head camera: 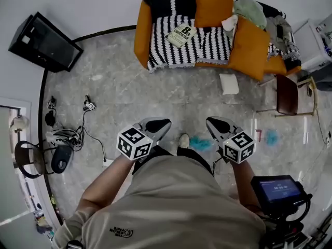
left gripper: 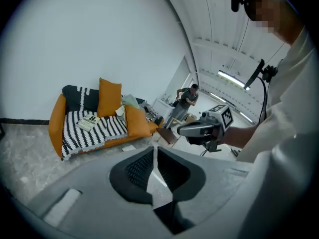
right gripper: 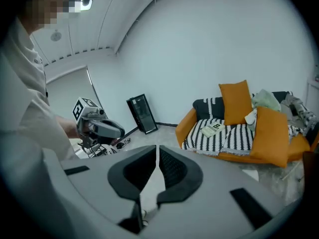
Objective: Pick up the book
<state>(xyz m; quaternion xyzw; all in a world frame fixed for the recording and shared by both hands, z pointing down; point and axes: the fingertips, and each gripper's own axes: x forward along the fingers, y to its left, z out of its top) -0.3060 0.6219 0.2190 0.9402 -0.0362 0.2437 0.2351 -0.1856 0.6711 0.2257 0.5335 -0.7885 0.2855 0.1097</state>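
The book (head camera: 181, 35), pale green with dark print, lies flat on the striped throw of the orange sofa (head camera: 142, 40). It shows small in the left gripper view as the book (left gripper: 89, 122) and in the right gripper view as the book (right gripper: 212, 129). My left gripper (head camera: 160, 124) and right gripper (head camera: 213, 124) are held side by side close to my body, far from the sofa. Both are shut with nothing between the jaws. The left gripper (left gripper: 155, 153) and right gripper (right gripper: 158, 152) both point slightly down toward the floor.
Orange cushions (head camera: 213, 3) and clothes (head camera: 250, 10) lie on the sofa. A white item (head camera: 229, 83) sits on the floor before it, a wooden chair (head camera: 288, 95) to the right. A black cabinet (head camera: 44, 42) stands at left, cables (head camera: 85, 123) below it. A person (left gripper: 185, 101) stands in the background.
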